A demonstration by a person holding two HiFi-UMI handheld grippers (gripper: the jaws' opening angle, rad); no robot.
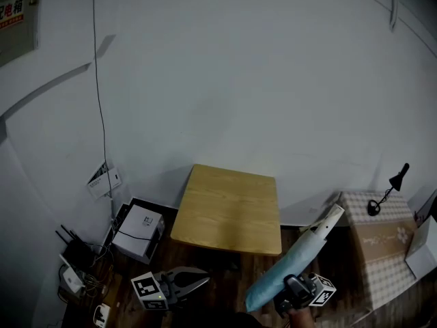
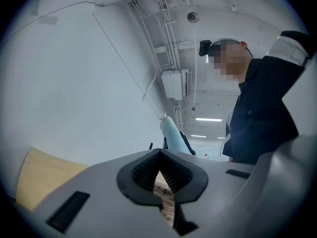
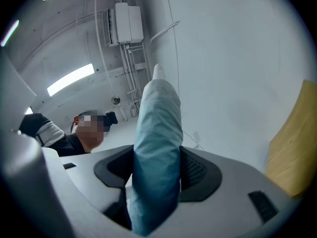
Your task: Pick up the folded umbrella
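Pale wall (image 1: 239,67) is filling most of the head view, and a small wooden table (image 1: 229,207) is standing on the dark floor (image 1: 225,272) at its foot. Nothing is being carried by the table.

The umbrella (image 1: 290,265) is being held in the air, clear of the table and just off its near right corner. It is being clamped by the right gripper (image 1: 295,284), whose jaws are being kept wide apart by the blue fabric bundle pressed between the pads. The grip is being taken on the lower part of the bundle.

The long axis is being pointed up and away from the jaws, slanting to the right, so that the white handle (image 1: 330,221) is being carried as the high, far end. In the right gripper view the umbrella (image 3: 156,152) is being shown running straight out along the jaws.

The left gripper (image 2: 158,155) is being held low near the table's near left corner, well apart from the umbrella, with its jaw tips together on nothing.

The pick-up is judged to be already made, with the right hand the only one engaged.
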